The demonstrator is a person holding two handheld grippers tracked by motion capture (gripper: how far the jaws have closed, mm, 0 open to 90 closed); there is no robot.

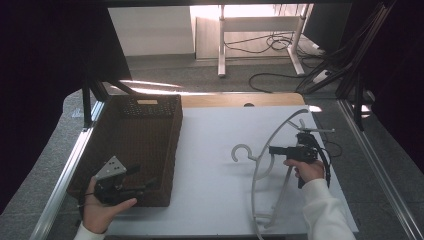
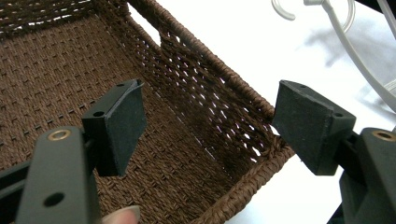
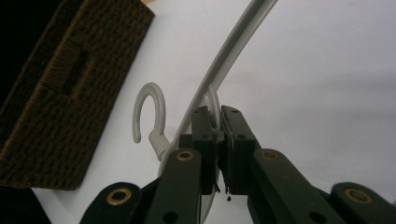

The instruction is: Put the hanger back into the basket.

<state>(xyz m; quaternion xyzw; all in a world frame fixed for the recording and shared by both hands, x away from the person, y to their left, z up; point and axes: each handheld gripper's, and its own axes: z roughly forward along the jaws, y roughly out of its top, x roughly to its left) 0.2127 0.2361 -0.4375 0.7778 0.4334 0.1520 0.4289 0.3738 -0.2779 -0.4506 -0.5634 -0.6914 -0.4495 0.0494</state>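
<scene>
My right gripper [image 1: 272, 149] pinches the white hanger [image 1: 278, 131] near its hook, lifting it off the table's right side; my left gripper [image 1: 142, 180], jaws spread, straddles the basket [image 1: 135, 145] rim to steady it

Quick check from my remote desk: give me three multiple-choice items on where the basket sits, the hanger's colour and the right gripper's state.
1. The basket sits at the table's: A left side, B right side, C middle.
2. The hanger is: A black, B red, C white.
3. The right gripper is: A wide open, B shut on the hanger, C shut on the basket.

Answers: 1 A, the high view shows it at the left edge; 2 C, pale white plastic; 3 B, its jaws clamp a thin loop just below the hook.
</scene>
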